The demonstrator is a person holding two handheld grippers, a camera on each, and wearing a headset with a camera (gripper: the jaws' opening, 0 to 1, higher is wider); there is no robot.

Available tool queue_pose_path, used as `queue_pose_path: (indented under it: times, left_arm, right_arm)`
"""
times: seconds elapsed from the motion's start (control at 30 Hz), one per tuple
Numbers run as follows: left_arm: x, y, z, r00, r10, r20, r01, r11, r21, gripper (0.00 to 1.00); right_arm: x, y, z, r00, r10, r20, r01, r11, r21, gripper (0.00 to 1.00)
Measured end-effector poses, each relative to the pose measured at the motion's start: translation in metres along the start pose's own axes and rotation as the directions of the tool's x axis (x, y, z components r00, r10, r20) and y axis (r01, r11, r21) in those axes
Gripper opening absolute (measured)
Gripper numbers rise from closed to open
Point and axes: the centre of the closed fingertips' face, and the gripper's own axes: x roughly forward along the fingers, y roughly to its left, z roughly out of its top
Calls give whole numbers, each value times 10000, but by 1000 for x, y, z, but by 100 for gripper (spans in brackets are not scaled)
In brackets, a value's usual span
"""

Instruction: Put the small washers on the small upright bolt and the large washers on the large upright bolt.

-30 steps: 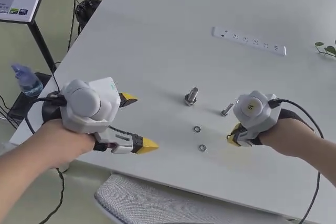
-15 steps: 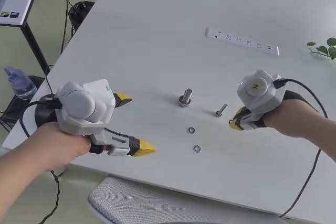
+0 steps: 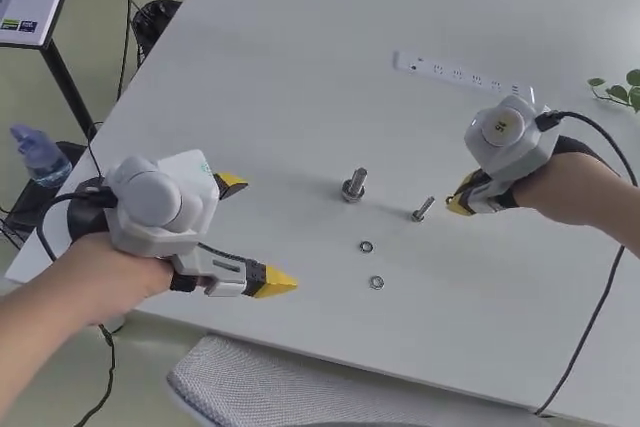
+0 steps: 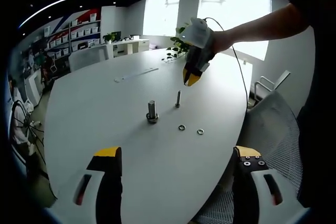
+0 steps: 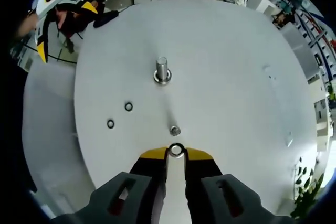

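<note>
A large upright bolt stands mid-table, with a small upright bolt to its right. Two loose washers lie in front of them. My right gripper hovers just right of the small bolt. In the right gripper view that gripper is shut on a washer, close behind the small bolt, with the large bolt beyond. My left gripper is open and holds nothing, left of the bolts. The left gripper view shows the left gripper facing both bolts.
A white power strip lies at the back of the white table. A plant's leaves reach in at the right edge. A grey chair sits at the near edge; a laptop stand and a bottle are off the table's left.
My right gripper has moved away from the near edge, up to beside the small bolt. The left gripper has stayed where it was, and the washers on the table have not moved.
</note>
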Motion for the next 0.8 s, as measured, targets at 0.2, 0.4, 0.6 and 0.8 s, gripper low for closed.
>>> queue_pose_path:
  times: [0.2,0.4,0.6,0.8]
  left_arm:
    - [1,0,0,10000,-10,-35,10,10000,-26,88]
    - [0,0,5,9998,16,177,-13,9998,-179,92]
    - [0,1,2,10000,-13,68,14,9998,-192,94]
    - [2,1,2,9999,-49,129,53,9994,-354,99]
  right_arm:
    - [2,1,7,10000,16,-6,-16,9999,-102,12]
    - [5,-1,8,10000,78,1,-78,9999,-96,12]
    - [11,-2,9,9999,166,-4,-166,9998,-109,12]
    - [16,0,10,9996,283,-43,-284,9995,-163,12]
